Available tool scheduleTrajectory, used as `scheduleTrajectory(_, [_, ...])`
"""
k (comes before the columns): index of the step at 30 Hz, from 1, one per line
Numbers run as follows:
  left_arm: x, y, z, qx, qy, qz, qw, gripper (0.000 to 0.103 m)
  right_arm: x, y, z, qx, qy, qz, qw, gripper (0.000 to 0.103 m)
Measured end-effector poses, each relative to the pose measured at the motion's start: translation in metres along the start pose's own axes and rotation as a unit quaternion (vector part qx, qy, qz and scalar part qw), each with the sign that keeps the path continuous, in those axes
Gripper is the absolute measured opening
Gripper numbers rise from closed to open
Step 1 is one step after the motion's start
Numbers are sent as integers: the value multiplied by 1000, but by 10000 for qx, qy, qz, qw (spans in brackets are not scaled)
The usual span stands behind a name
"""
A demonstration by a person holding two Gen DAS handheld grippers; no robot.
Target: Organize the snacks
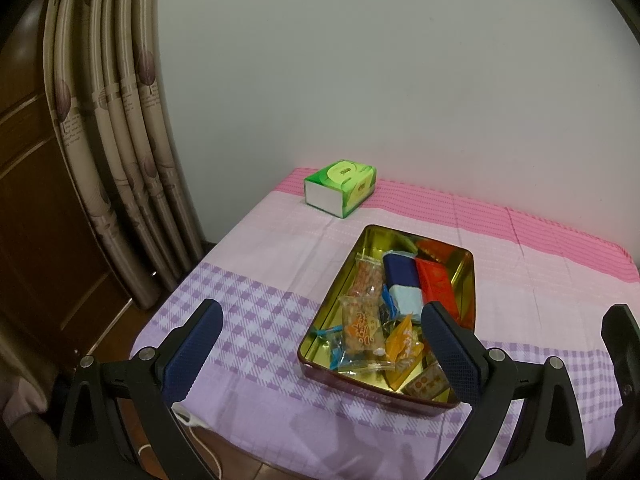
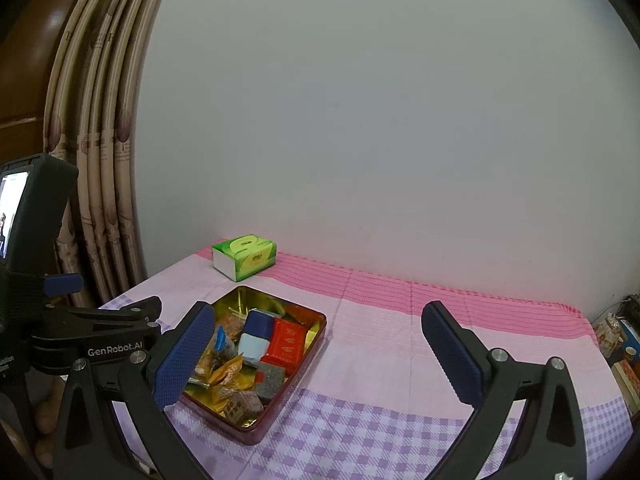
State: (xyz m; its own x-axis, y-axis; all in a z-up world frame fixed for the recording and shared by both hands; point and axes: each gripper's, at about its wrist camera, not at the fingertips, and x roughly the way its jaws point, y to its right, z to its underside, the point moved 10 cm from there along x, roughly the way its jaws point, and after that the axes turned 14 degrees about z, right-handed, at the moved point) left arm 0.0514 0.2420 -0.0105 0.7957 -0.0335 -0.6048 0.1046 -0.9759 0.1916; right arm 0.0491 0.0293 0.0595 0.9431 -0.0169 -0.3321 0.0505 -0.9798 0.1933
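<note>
A gold-lined tin (image 1: 466, 280) with a dark red outside sits on the pink and purple cloth, and it holds several wrapped snacks: a red box (image 1: 436, 284), a dark blue and pale blue pack (image 1: 402, 280), clear packets (image 1: 362, 328). My left gripper (image 1: 326, 346) hovers open near the tin's front left, with nothing between its pads. The right wrist view shows the same tin (image 2: 316, 326) at lower left. There my right gripper (image 2: 316, 354) stands open over the cloth beside the tin, empty. The left gripper's body (image 2: 100, 340) shows at the left edge.
A green tissue box (image 1: 342, 186) (image 2: 245, 256) lies at the table's back left near the white wall. Striped curtains (image 1: 120, 140) and a wooden door hang at the left. A white cable (image 1: 200, 436) dangles off the front edge. Clutter (image 2: 618, 340) stands past the right edge.
</note>
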Motion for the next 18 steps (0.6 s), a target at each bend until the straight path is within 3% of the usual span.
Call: scheduleTrajectory(18, [0, -2, 2, -3, -46, -40, 10000, 99, 5, -1, 6, 41, -72, -46, 10000, 103])
